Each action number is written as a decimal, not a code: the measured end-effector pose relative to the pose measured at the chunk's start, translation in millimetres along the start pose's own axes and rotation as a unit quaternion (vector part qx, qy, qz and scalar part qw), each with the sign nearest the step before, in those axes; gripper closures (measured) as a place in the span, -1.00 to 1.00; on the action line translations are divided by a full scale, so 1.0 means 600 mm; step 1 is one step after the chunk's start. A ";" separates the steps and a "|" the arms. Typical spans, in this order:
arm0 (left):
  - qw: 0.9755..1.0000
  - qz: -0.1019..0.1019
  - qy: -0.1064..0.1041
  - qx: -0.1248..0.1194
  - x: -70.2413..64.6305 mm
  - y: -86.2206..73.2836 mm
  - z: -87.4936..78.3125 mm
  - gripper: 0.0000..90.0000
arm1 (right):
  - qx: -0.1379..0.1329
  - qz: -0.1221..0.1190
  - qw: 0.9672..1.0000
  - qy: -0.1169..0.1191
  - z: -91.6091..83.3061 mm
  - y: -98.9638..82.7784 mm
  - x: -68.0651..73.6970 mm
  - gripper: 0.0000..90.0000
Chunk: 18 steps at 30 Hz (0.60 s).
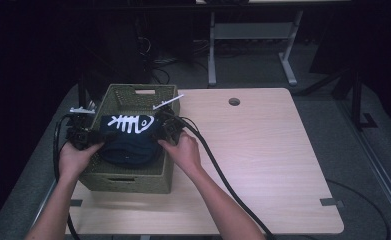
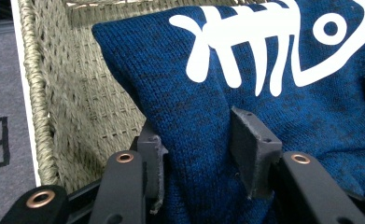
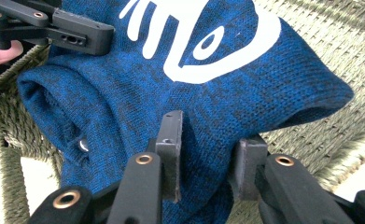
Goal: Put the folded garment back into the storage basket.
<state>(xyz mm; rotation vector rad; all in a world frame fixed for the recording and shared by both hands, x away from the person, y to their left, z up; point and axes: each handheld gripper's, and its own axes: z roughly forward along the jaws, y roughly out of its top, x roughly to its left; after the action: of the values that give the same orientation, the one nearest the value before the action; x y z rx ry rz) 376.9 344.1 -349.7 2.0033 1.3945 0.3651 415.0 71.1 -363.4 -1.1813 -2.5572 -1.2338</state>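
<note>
A folded dark blue knit sweater (image 1: 128,142) with a white fish-skeleton print lies across the opening of an olive woven basket (image 1: 133,91). My left gripper (image 1: 89,137) is at the sweater's left edge and my right gripper (image 1: 161,132) at its right edge. In the left gripper view the left gripper (image 2: 201,154) is shut on a fold of the sweater (image 2: 264,107), with the basket wall (image 2: 77,93) behind it. In the right gripper view the right gripper (image 3: 208,154) is also shut on the sweater (image 3: 227,93). The left gripper (image 3: 54,28) shows there at the top left.
The basket stands at the left end of a light wooden table (image 1: 263,150), which has a round cable hole (image 1: 234,101) near its far edge. A thick black cable (image 1: 218,170) trails from the right gripper across the table. Desk legs and dark floor lie beyond.
</note>
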 end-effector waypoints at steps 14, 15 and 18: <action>1.000 0.014 0.017 0.005 -0.004 0.001 0.004 0.25 | 0.008 -0.012 1.000 -0.005 0.010 -0.003 0.004 0.45; 1.000 0.017 0.019 0.005 -0.007 0.003 0.006 0.24 | 0.010 -0.012 1.000 -0.007 0.011 -0.003 0.005 0.44; 0.999 0.020 0.029 0.010 -0.009 0.004 0.008 0.17 | 0.014 -0.015 1.000 -0.014 0.012 -0.004 0.006 0.39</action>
<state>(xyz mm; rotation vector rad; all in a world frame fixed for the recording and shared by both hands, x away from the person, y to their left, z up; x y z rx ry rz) 379.2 337.0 -351.0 2.0541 1.3995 0.4321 412.7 77.2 -368.5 -1.1667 -2.6117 -1.1925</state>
